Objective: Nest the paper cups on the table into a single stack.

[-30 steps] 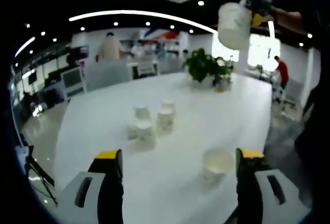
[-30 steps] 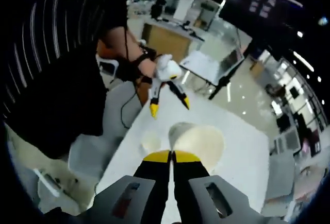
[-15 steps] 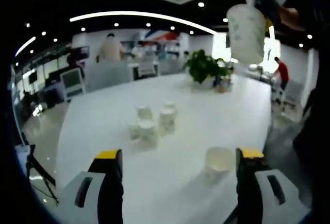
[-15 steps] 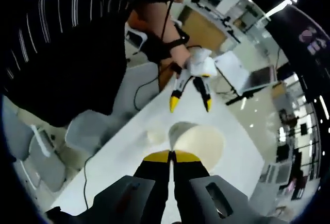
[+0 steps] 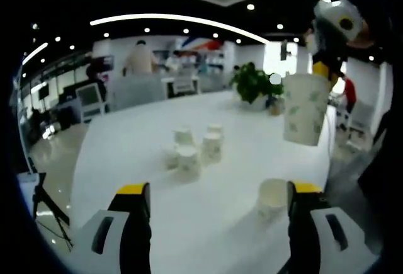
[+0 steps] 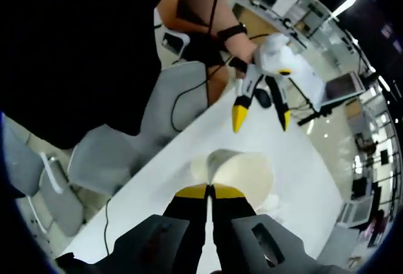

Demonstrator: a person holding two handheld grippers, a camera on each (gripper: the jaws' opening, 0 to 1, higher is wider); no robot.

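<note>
1. Tool count: we see two. The right tool has its jaws pressed together on the rim of one paper cup; in the left gripper view that held cup hangs upright in the air at the right, above the white surface.
2. Our left tool has its jaws spread wide with nothing between them; in the right gripper view it hovers over the near edge of the surface.
3. One single cup stands mouth up on the surface, just inside the left tool's right jaw.
4. Farther off near the middle stands a cluster of cups; we count about four, but they overlap and blur, so the number is unsure.
5. One potted plant stands at the far side.
6. People at the far desks are too small to make out.
</note>
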